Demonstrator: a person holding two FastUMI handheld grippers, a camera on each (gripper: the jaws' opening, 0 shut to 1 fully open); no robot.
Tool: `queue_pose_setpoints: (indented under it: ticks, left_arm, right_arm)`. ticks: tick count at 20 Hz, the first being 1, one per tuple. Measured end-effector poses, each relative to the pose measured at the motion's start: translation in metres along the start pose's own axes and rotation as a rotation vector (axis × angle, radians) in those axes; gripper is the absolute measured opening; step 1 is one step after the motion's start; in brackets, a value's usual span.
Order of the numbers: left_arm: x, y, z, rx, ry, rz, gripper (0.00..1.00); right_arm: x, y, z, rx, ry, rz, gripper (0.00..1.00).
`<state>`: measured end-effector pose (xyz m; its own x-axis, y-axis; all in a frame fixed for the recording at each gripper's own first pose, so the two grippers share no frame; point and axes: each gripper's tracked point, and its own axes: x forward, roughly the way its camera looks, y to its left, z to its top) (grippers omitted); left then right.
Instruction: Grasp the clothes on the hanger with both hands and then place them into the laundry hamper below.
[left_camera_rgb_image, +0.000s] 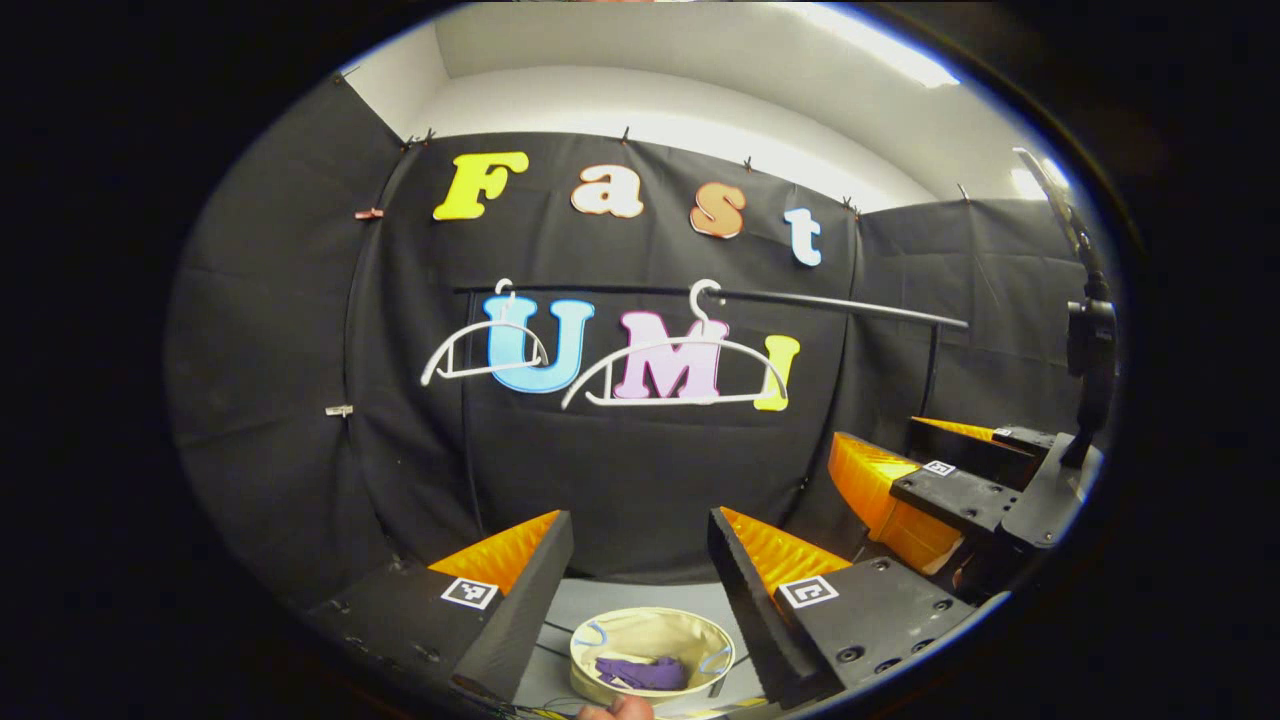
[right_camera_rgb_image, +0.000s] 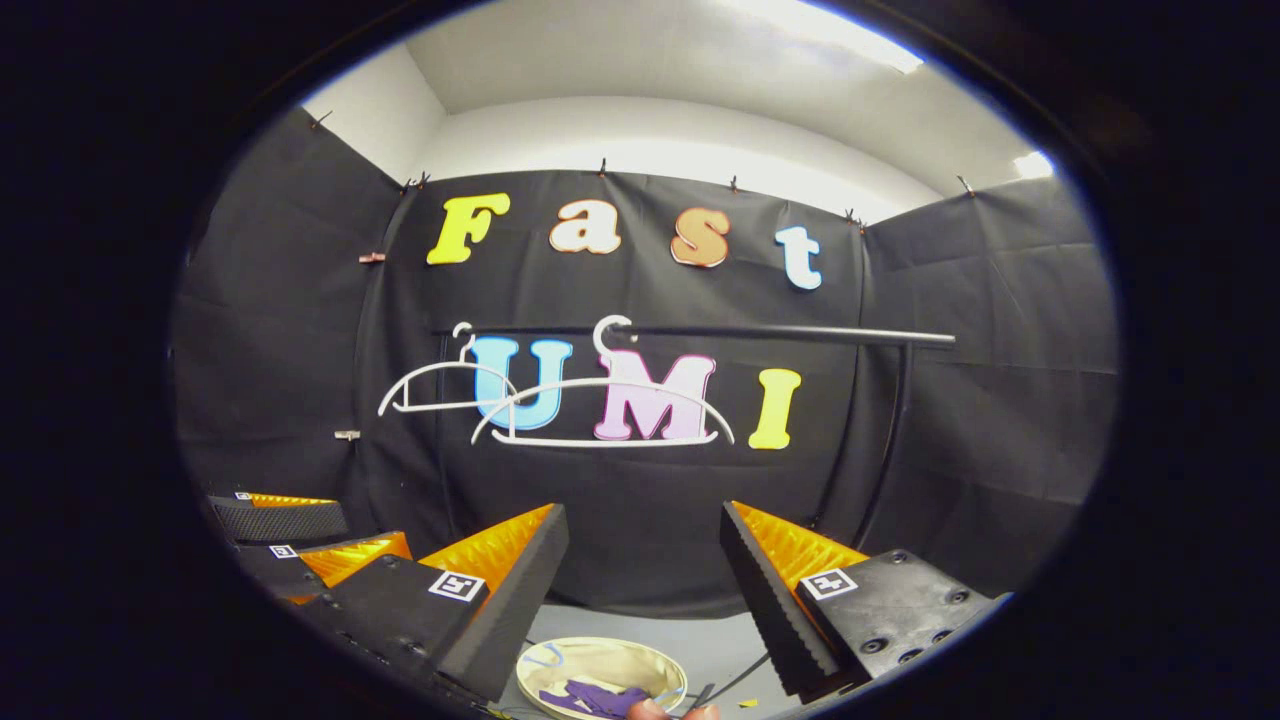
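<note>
Two bare white hangers (left_camera_rgb_image: 490, 371) (left_camera_rgb_image: 680, 400) hang on a black rail (left_camera_rgb_image: 830, 305) against the back wall; in the right gripper view they are the left hanger (right_camera_rgb_image: 440, 407) and the nearer hanger (right_camera_rgb_image: 600, 442). On the floor below stands a round cream laundry hamper (left_camera_rgb_image: 655, 630) (right_camera_rgb_image: 610, 660) with purple clothes (left_camera_rgb_image: 640, 672) (right_camera_rgb_image: 590, 695) lying inside. My left gripper (left_camera_rgb_image: 638, 515) is open above the hamper and holds nothing. My right gripper (right_camera_rgb_image: 644, 508) is open too, also high over the hamper. Each one appears beside the other: right gripper (left_camera_rgb_image: 900, 445), left gripper (right_camera_rgb_image: 300, 540).
A dark stand with a clamp (left_camera_rgb_image: 1090, 340) rises at the right edge of the left gripper view. The rail's upright post (right_camera_rgb_image: 890, 440) stands at the right. A fingertip (left_camera_rgb_image: 620, 710) (right_camera_rgb_image: 670, 712) pokes in at the bottom edge. Grey floor (left_camera_rgb_image: 620, 600) surrounds the hamper.
</note>
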<state>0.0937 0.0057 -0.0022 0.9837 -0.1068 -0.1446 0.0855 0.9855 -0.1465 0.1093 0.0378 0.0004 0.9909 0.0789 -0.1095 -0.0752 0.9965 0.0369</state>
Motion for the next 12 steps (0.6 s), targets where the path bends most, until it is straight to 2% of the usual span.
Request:
queue_pose_setpoints:
  ticks: [3, 12]
  left_arm:
    - [-0.012, 0.008, 0.014, 0.011, -0.059, 0.015, 0.87]
    - [-0.034, 0.039, 0.019, 0.020, -0.101, 0.112, 0.86]
  right_arm:
    - [-0.005, 0.002, 0.012, -0.001, -0.034, -0.002, 0.99]
    - [-0.027, 0.020, 0.016, 0.008, -0.046, 0.022, 0.98]
